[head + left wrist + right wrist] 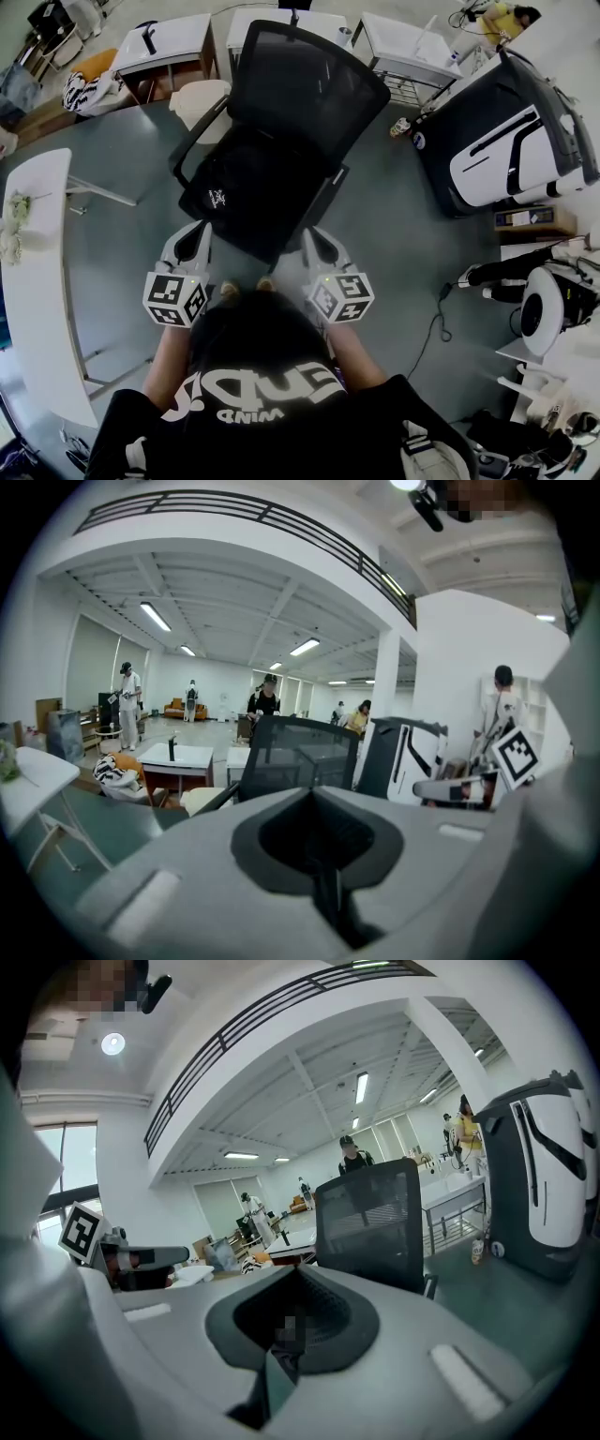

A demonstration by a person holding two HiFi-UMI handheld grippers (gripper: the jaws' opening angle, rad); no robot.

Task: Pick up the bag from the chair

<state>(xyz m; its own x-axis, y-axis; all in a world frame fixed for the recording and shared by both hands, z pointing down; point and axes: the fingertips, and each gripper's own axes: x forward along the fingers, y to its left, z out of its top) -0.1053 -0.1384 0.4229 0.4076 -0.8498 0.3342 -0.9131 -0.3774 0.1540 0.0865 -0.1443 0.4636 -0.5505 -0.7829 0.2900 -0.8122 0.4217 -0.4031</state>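
Left gripper [195, 232] and right gripper [315, 236] hang with jaws pressed together, empty, probably squaring up; the bag [230, 192], seemingly the black mass on the chair [305, 89] seat, lies just ahead of both jaws.

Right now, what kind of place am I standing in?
Probably a large open-plan office or lab workspace: a black mesh office chair, white desks behind it, and strip lights overhead.
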